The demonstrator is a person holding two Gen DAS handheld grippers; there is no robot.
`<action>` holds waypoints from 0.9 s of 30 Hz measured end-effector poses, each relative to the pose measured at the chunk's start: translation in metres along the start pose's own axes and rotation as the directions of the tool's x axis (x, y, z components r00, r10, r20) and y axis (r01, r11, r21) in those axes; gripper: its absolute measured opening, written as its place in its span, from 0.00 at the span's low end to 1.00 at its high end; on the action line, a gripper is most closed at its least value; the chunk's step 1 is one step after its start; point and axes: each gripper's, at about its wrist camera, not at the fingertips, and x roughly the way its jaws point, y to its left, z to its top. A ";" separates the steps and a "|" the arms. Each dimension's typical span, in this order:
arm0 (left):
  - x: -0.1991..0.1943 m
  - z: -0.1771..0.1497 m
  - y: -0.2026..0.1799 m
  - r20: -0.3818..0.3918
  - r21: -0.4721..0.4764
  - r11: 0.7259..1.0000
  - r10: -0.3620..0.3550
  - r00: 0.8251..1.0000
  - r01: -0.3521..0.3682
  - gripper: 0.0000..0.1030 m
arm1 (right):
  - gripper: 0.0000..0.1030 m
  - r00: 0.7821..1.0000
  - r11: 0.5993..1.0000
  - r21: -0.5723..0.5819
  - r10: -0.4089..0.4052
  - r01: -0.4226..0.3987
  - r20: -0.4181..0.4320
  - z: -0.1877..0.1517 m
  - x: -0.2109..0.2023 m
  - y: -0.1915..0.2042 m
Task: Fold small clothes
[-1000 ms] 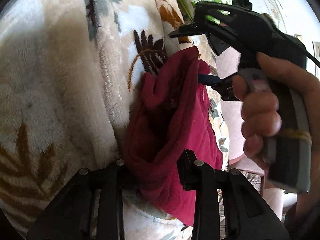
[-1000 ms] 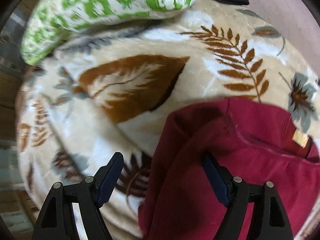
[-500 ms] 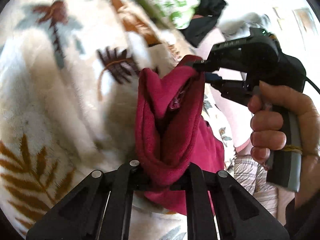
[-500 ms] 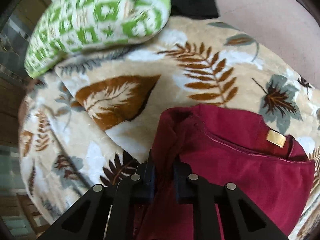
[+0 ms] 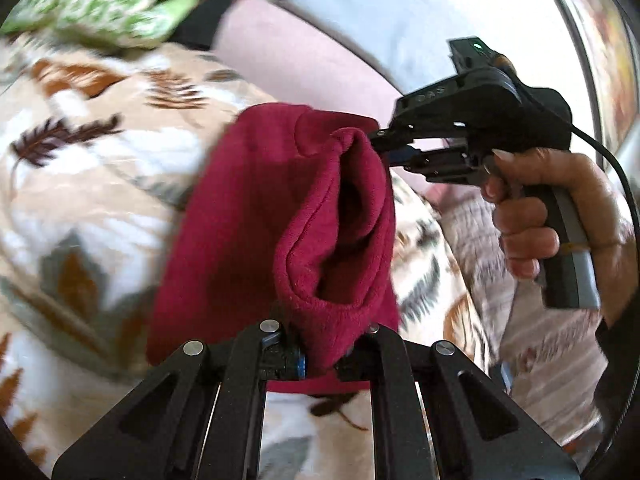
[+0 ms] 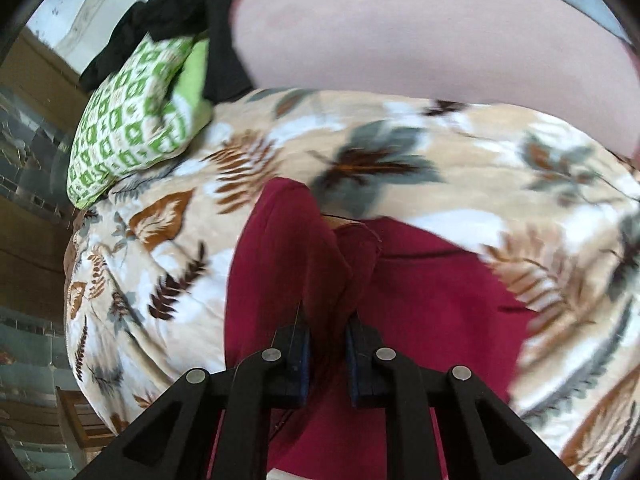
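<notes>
**Maroon garment pinched at two points above the blanket**

Leaf-print blanket [image 6: 400, 152]: cream plush with brown and grey-green leaves, fills most of both views. Looks to cover a bed or sofa; which one I cannot tell. Blurred in places.

Pink surface [image 6: 420, 40]: plain, smooth, at 12 o'clock in the right wrist view, behind the blanket.

Maroon garment [image 5: 256, 220]: soft fleece-like cloth, centre of the left wrist view, lifted in part off the blanket and stretched between the two grippers. A fold hangs open like a pocket between them. In the right wrist view the rest spreads toward 4 o'clock, lying on the blanket.

Green-and-white pillow [image 6: 132, 128]: at 10 o'clock in the right wrist view, on the blanket's far edge. Black cloth [image 6: 176, 12] bunched just behind it.

Right hand [image 5: 548, 216]: at 3 o'clock in the left wrist view, wrapped round the right gripper's handle, cable trailing off.

Right gripper [image 6: 326, 356]: fingers clenched on a bunched ridge of the garment; its jaws have just been closing, cloth between them.

Left gripper [image 5: 320, 356]: at 6 o'clock in its own view, fingers clenched on the garment's near edge, cloth wedged between the pads.
</notes>
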 end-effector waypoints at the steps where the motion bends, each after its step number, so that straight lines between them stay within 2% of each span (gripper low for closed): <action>1: 0.005 -0.003 -0.008 -0.007 0.036 0.999 -0.008 1.000 0.009 0.07 | 0.13 1.000 1.000 0.005 -0.002 0.002 0.003 -0.004 -0.005 -0.012; 8: 0.029 -0.034 -0.048 -0.110 0.155 0.981 -0.103 0.989 0.120 0.09 | 0.13 0.999 0.999 0.005 -0.040 0.040 0.002 -0.026 -0.014 -0.073; 10: 0.042 -0.043 -0.050 -0.156 0.152 0.980 -0.103 0.982 0.127 0.16 | 0.13 0.999 0.999 -0.007 -0.039 0.039 0.022 -0.030 -0.010 -0.083; 11: 0.047 -0.047 -0.048 -0.182 0.137 0.983 -0.095 0.979 0.121 0.24 | 0.14 0.999 0.999 -0.018 -0.027 0.028 0.040 -0.034 -0.005 -0.088; 14: 0.049 -0.055 -0.049 -0.247 0.096 0.981 -0.141 0.959 0.169 0.36 | 0.20 0.994 0.996 0.005 -0.089 0.089 0.058 -0.048 0.013 -0.103; 16: 0.042 -0.055 -0.055 -0.285 0.069 0.968 -0.211 0.935 0.240 0.37 | 0.24 0.989 0.992 0.078 -0.109 0.101 0.103 -0.055 0.010 -0.117; 17: 0.038 -0.055 -0.060 -0.300 0.061 0.961 -0.241 0.923 0.270 0.37 | 0.24 0.982 0.987 0.109 -0.130 0.115 0.140 -0.057 0.003 -0.122; 19: 0.027 -0.051 -0.068 -0.318 0.055 0.934 -0.320 0.892 0.354 0.37 | 0.26 0.953 0.976 0.180 -0.169 0.125 0.250 -0.067 -0.019 -0.134; 20: 0.022 -0.049 -0.070 -0.316 0.059 0.924 -0.341 0.885 0.377 0.37 | 0.26 0.938 0.973 0.200 -0.172 0.114 0.302 -0.076 -0.032 -0.138; 22: 0.010 -0.038 -0.072 -0.290 0.068 0.904 -0.388 0.875 0.423 0.37 | 0.26 0.929 0.980 0.167 -0.161 0.110 0.334 -0.086 -0.045 -0.133; 23: 0.004 -0.031 -0.069 -0.259 0.073 0.906 -0.386 0.885 0.417 0.37 | 0.26 0.927 0.987 0.128 -0.135 0.096 0.351 -0.092 -0.052 -0.126; 25: -0.008 -0.012 -0.052 -0.160 0.041 0.931 -0.353 0.922 0.364 0.37 | 0.26 0.922 0.999 0.020 -0.045 0.040 0.385 -0.106 -0.068 -0.101; 27: -0.010 -0.004 -0.032 -0.099 -0.017 0.969 -0.248 0.964 0.248 0.37 | 0.26 0.914 0.990 -0.136 0.085 -0.033 0.398 -0.122 -0.081 -0.063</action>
